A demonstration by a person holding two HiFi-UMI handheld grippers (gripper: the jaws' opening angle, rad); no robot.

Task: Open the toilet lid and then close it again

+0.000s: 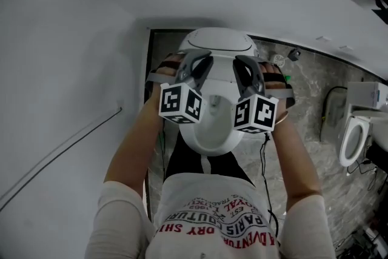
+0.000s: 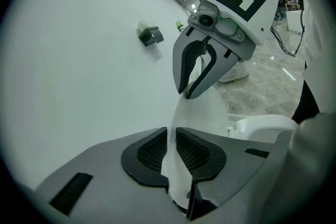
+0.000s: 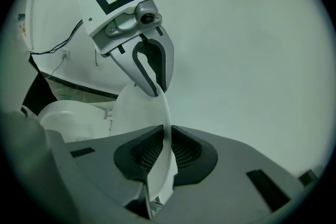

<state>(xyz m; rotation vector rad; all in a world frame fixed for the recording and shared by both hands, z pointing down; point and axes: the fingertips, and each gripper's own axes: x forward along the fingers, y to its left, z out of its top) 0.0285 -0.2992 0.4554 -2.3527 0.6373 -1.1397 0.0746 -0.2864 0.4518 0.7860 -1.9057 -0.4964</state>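
Note:
The white toilet lid stands partly raised in front of the toilet's white back part. I hold it by both side edges. My left gripper is shut on the lid's left edge; in the left gripper view that thin edge runs between the two ribbed pads. Opposite it, my right gripper is shut on the right edge, which passes between its pads. Each gripper view shows the other gripper clamped on the far rim.
A white wall with a thin cable fills the left. On it sits a small dark fixture. Grey marble floor lies to the right, with a second toilet at the far right. The person's torso is close behind.

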